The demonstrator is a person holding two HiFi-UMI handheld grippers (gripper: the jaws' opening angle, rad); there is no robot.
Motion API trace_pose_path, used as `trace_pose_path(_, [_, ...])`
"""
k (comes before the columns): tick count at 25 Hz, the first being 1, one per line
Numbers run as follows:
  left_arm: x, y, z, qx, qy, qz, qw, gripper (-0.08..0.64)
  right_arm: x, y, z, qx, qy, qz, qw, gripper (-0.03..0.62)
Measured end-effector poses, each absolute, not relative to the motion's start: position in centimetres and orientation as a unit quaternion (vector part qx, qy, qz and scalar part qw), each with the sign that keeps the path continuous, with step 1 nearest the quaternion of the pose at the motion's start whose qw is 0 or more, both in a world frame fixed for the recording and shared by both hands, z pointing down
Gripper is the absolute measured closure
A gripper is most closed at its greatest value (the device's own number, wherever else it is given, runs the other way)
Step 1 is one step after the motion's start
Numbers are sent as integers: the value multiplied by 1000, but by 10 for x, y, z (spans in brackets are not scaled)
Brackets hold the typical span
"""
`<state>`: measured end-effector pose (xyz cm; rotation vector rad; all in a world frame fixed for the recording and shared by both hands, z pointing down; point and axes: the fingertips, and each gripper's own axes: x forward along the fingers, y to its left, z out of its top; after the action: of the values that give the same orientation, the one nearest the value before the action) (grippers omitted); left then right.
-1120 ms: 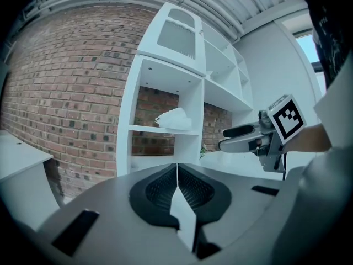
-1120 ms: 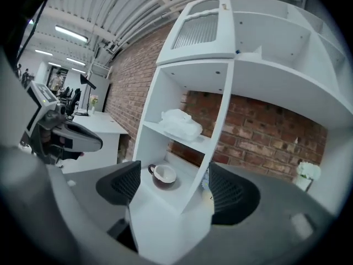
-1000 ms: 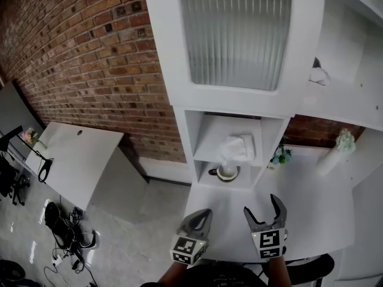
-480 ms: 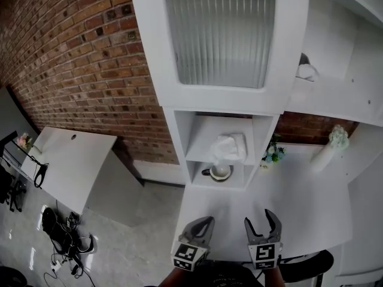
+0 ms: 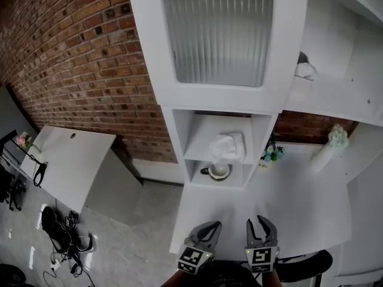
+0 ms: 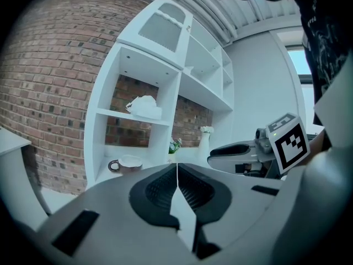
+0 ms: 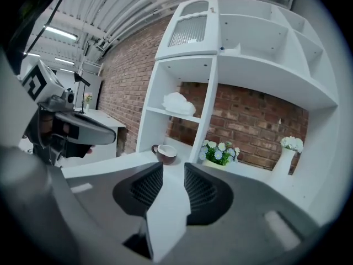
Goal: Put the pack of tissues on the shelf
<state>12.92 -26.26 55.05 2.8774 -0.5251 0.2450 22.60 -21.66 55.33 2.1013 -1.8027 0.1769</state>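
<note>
- In the head view's middle, tissues (image 5: 228,146) sit slumped on the smooth white shelf (image 5: 179,139) above a cup (image 5: 219,171), well apart from my left fingers (image 5: 208,232) and right fingers (image 5: 270,232).
- Left gripper view: ribbed black fingers (image 6: 160,189) clenched, empty. I'd guess the soft, crinkly pack (image 6: 144,106) could slide off if bumped.
- Right gripper view: fingers (image 7: 143,189) have just been closing, slim gap left, nothing between.

Brick wall (image 5: 72,46), white desk (image 5: 75,160), perhaps glossy floor (image 5: 128,235)
</note>
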Motion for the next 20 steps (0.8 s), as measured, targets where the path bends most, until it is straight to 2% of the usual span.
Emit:
trace_pose_path(5, [133,-263,551,975,-178,83,103,548,225,-218,555,741,-643,55,186,512])
trace_pose_path(10, [137,-263,551,976,-177,83,101,548,234,-220,557,752,-632,56,180,521])
trace_pose_path(16, [143,-265,553,976,-175,87,96,548,240,-221,557,760,-622,70,177,581])
trace_pose_path(20, [148,-277,550,976,-181,87,82,548,248,-221,562,767,-609,82,185,586])
